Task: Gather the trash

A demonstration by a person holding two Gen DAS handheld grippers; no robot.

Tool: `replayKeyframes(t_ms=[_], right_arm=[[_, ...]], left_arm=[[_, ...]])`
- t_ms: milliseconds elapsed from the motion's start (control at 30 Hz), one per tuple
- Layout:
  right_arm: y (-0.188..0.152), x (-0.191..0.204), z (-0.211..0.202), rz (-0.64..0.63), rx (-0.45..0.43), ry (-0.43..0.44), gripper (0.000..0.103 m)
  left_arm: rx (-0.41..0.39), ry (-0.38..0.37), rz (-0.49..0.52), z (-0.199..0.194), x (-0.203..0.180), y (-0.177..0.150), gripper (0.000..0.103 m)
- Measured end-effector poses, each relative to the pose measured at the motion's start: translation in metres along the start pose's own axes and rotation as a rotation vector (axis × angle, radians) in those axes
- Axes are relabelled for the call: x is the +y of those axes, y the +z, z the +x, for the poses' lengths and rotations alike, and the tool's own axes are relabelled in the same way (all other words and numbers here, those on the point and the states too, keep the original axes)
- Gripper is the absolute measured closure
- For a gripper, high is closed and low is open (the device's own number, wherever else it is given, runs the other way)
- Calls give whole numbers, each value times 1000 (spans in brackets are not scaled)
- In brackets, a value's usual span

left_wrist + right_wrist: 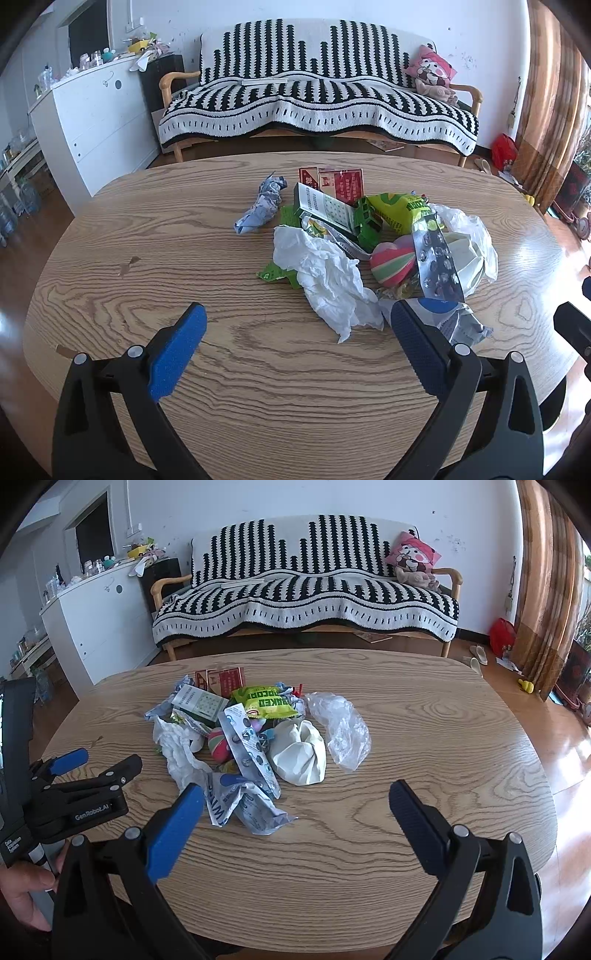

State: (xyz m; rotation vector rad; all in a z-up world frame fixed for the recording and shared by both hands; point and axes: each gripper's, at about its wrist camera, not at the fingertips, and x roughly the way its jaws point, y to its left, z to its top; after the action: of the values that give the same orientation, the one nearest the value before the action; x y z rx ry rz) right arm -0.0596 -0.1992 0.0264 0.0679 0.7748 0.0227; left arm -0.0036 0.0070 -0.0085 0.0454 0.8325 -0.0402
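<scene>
Blue-padded fingers of the left gripper (297, 325) stand wide apart at the near edge of the wooden table (110, 258), holding nothing; the bare wood shows between them. Its right finger tip sits just beside a crumpled grey-white wrapper (461, 325) at the near end of the trash pile.

From the right wrist view, the right gripper (295, 805) is likewise spread wide and empty, its left finger just beside that same wrapper (243, 805). The left gripper (92, 764) shows at the left of this view, held by a hand (22, 897) at the table's near-left edge.

All the trash lies together near the middle of the table. A white tissue (325, 273) lies nearest on the left side. Beside it sits a striped ball (391, 262) in pink and green, with an empty blister strip (436, 258) lying over its right side. Behind them are a green carton (325, 210), a yellow-green snack bag (399, 210) and 2 red packets (336, 181) at the far edge. A clear plastic bag (343, 727) lies at the right of the pile, touching a white crumpled wad (299, 753). A twisted blue-grey paper (262, 203) lies slightly apart at the far left.

Beyond the table stands a sofa (317, 96) under a black-and-white throw, with a pink cushion (430, 70) at its right end.
</scene>
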Motion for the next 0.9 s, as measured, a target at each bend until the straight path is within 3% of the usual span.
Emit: replayKeyframes(t_ms=[900], right_arm=[[0,5,-2,-5,0,1,6]], left_arm=[[0,-1,0,1,1,-1,6]])
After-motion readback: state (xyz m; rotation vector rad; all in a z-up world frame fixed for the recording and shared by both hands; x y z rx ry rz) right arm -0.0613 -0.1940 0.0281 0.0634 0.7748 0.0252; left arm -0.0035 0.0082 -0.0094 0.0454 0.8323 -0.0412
